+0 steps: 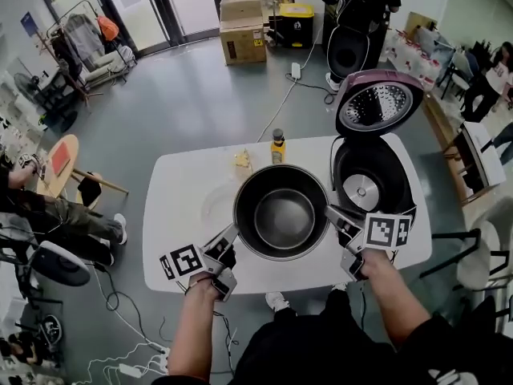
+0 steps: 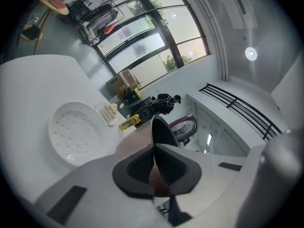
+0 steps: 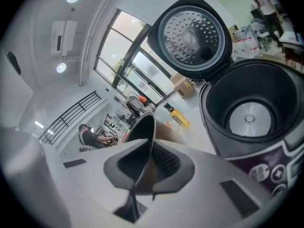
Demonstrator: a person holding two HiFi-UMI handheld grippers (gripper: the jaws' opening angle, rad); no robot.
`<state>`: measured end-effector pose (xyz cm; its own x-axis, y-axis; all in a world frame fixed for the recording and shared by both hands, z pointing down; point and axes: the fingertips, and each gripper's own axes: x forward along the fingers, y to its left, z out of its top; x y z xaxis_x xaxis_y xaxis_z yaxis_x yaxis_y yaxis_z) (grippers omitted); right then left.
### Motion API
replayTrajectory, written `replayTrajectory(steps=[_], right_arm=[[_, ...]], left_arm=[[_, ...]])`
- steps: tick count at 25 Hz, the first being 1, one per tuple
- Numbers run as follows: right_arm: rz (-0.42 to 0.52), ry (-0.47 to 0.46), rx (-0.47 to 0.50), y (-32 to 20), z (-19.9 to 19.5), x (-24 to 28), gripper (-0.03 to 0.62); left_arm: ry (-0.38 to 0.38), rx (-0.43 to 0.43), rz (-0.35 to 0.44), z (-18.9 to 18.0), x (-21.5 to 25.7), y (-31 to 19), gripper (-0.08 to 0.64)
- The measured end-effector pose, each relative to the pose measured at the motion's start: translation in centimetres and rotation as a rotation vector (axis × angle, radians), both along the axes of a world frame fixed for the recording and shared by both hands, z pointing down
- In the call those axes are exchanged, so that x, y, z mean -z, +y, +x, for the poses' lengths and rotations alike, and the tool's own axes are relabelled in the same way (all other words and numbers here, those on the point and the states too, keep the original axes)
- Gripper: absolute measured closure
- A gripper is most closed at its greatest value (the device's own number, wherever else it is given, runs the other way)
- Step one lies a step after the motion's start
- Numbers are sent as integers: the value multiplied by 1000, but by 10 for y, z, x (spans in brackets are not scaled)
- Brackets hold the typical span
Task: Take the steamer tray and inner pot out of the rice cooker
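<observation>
Steamer tray [image 1: 210,205], white and perforated, lies on the white table [image 1: 180,175] at centre left of the head view, just left of the inner pot. At its lower right, the left gripper [image 1: 231,236] has its jaws clamped on the left rim of the inner pot [image 1: 284,215]. The left gripper view shows the thin rim pinched between the dark pads [image 2: 135,170]. The dark metal pot sits at the middle of the frame, out of the cooker and over the table. Whether its base touches the tabletop cannot be told. Behind it stands a yellow bottle [image 1: 277,147]. The right gripper [image 1: 333,216] is closed on the pot's right rim in the same way. Right of the pot, the rice cooker [image 1: 377,184] stands empty with its lid [image 1: 377,103] raised.
</observation>
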<state>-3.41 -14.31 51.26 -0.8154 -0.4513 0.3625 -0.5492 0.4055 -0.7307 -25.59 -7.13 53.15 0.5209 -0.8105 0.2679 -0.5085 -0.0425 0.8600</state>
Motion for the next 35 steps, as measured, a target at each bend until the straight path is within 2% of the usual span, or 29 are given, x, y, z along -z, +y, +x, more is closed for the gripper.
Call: replayTrajectory(steps=[4, 9, 16, 24, 31, 35], right_arm=[[-28, 22, -13, 15, 1, -23, 563], [-73, 46, -35, 32, 5, -51, 563], [-140, 70, -72, 46, 19, -90, 563], [-188, 94, -98, 54, 32, -117, 565], [-185, 117, -118, 53, 40, -134, 565], [-119, 164, -110, 53, 41, -139, 558]], left_arm=[[13, -10, -32, 1, -19, 10, 552], [-51, -47, -69, 5, -43, 23, 546], [-22, -66, -130, 17, -74, 35, 548], [-32, -91, -182, 30, -98, 43, 548], [-42, -99, -193, 38, -110, 44, 548], [-133, -105, -173, 40, -111, 40, 536]])
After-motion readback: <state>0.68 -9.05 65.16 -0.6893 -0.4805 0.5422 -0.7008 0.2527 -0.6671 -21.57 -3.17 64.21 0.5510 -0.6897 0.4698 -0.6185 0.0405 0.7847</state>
